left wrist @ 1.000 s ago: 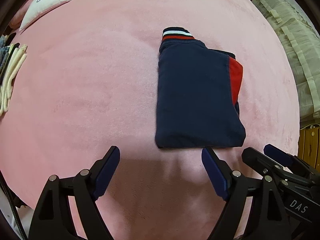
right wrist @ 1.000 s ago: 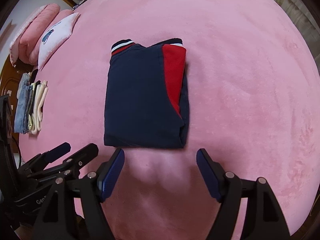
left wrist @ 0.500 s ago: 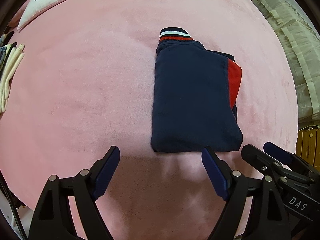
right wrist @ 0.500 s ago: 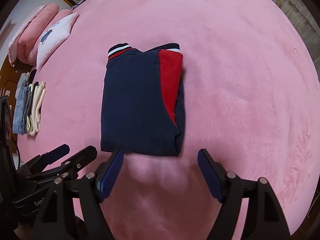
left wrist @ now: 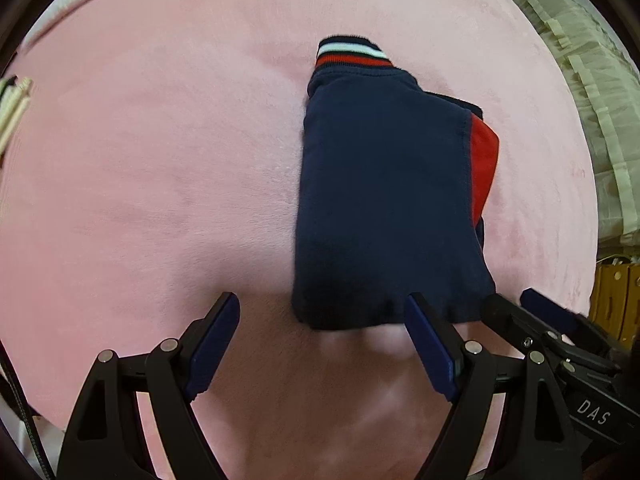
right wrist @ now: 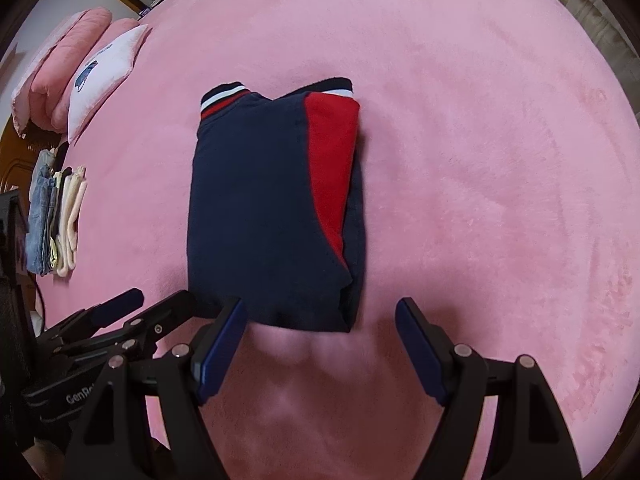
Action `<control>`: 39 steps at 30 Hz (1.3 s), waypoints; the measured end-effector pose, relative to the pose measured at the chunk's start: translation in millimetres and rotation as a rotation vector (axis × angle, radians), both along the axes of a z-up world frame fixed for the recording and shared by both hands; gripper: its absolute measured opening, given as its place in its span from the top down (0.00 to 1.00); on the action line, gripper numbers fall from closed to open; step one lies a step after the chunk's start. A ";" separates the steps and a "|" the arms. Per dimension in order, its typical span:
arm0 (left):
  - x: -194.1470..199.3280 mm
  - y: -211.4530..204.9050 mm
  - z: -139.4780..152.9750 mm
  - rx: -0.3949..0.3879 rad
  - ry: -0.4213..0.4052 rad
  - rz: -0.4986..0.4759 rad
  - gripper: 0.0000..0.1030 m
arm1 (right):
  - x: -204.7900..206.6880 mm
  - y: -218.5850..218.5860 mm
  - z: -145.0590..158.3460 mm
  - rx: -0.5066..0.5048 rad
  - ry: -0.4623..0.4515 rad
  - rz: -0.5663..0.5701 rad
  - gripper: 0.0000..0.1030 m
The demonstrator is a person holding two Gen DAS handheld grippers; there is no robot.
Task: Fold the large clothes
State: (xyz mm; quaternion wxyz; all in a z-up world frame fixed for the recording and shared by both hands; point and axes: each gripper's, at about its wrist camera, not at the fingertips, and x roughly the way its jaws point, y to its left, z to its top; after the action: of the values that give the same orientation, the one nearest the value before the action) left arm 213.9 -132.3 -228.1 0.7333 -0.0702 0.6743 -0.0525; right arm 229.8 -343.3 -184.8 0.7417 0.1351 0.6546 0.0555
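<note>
Bedding, a plush pink blanket [right wrist: 460,160], fills your view, with the folded navy sweatshirt [right wrist: 264,216] lying flat on it. Left of the sweatshirt sits a stack of folded clothes [right wrist: 56,216]; beyond it to the left lie a white pillow [right wrist: 104,76] and a pink pillow [right wrist: 56,68]. Your left gripper [left wrist: 322,336] and right gripper [right wrist: 318,334] hover at the sweatshirt's near edge, side by side, jaws spread wide, gripping nothing.
</note>
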 end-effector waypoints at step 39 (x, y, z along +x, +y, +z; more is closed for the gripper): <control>33.0 84.7 -25.5 -0.585 0.017 0.169 0.43 | 37.5 -7.8 -56.5 0.762 -0.070 -0.140 0.75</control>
State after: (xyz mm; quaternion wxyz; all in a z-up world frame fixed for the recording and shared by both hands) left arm 246.9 -47.6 -253.5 0.6782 -0.3348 0.6282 -0.1827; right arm 267.4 -351.1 -241.4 0.6624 0.4432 0.5506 0.2484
